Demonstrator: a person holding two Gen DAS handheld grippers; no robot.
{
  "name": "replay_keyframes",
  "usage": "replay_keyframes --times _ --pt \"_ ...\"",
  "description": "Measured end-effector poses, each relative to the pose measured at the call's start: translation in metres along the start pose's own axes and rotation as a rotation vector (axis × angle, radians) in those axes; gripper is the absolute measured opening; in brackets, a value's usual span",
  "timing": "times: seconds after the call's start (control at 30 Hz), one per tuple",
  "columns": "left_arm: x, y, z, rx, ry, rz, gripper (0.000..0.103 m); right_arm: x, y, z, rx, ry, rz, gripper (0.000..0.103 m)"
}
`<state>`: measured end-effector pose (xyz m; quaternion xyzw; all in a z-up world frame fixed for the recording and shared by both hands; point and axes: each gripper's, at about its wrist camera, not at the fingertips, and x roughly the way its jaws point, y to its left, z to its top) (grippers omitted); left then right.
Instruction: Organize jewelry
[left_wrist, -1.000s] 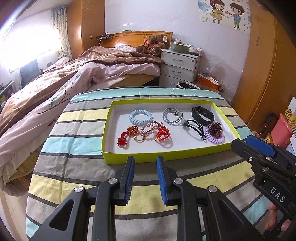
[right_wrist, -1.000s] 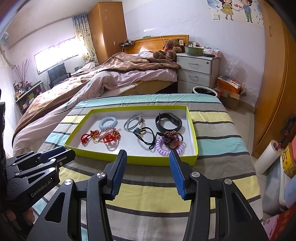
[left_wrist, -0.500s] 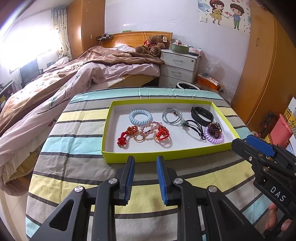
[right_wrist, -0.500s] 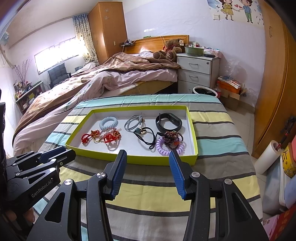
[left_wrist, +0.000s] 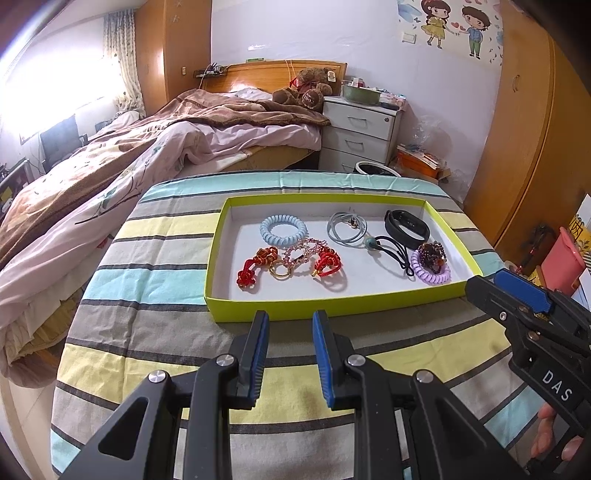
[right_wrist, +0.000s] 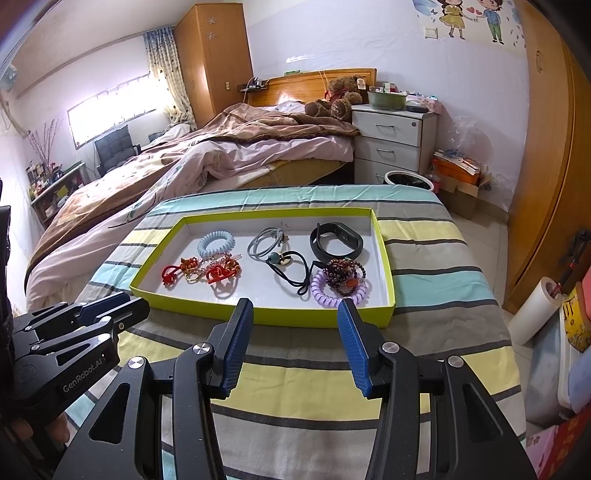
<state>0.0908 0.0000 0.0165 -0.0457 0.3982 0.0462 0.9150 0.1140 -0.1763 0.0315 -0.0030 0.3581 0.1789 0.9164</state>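
A lime-green tray (left_wrist: 332, 304) (right_wrist: 258, 314) lies on the striped tablecloth. In it lie a blue coil hair tie (left_wrist: 282, 229), red knotted cords with a gold ring (left_wrist: 288, 264), a grey cord loop (left_wrist: 347, 227), a black band (left_wrist: 406, 227), a black hair elastic (left_wrist: 395, 253) and a purple coil tie under dark beads (left_wrist: 430, 264). My left gripper (left_wrist: 290, 325) is open and empty, just short of the tray's near wall. My right gripper (right_wrist: 295, 314) is open wider and empty, near the tray's front right; it also shows in the left wrist view (left_wrist: 517, 295).
The striped table (left_wrist: 147, 295) ends at a bed (left_wrist: 147, 155) on the left and far side. A white nightstand (left_wrist: 358, 129) and a bin stand behind. A wardrobe (right_wrist: 546, 166), paper roll (right_wrist: 535, 310) and boxes are to the right.
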Motion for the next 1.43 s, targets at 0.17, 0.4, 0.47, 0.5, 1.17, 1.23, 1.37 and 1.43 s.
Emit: replay_keyframes --times 0.17,0.4,0.47,0.5,1.17,1.23,1.37,1.43 --pt "0.0009 0.0005 0.0006 -0.001 0.002 0.001 0.024 0.0007 -0.0004 -0.0007 0.002 0.000 -0.004 0.048" --pt "0.0033 0.0005 0.0000 0.001 0.002 0.001 0.024 0.0010 -0.0012 -0.0018 0.002 -0.001 -0.003 0.048" --pt "0.0027 0.0009 -0.0006 0.001 0.003 0.002 0.024 0.0012 -0.0001 -0.0029 0.002 -0.003 -0.003 0.048" --pt "0.0022 0.0011 -0.0006 0.001 0.002 0.001 0.024 0.0012 -0.0002 -0.0032 0.003 -0.001 -0.004 0.048" --pt "-0.0005 0.0025 -0.0009 -0.014 0.005 0.005 0.024 0.0017 0.0030 -0.0050 0.015 0.002 -0.007 0.048" --pt "-0.0003 0.0027 -0.0010 -0.014 0.006 0.002 0.024 0.0018 0.0014 -0.0041 0.015 0.003 -0.007 0.048" --pt "-0.0001 0.0028 -0.0007 -0.013 0.004 0.002 0.024 0.0016 0.0011 -0.0040 0.016 0.003 -0.006 0.048" --pt "0.0003 0.0033 -0.0006 -0.011 0.003 0.003 0.024 0.0016 0.0018 -0.0044 0.016 0.003 -0.004 0.048"
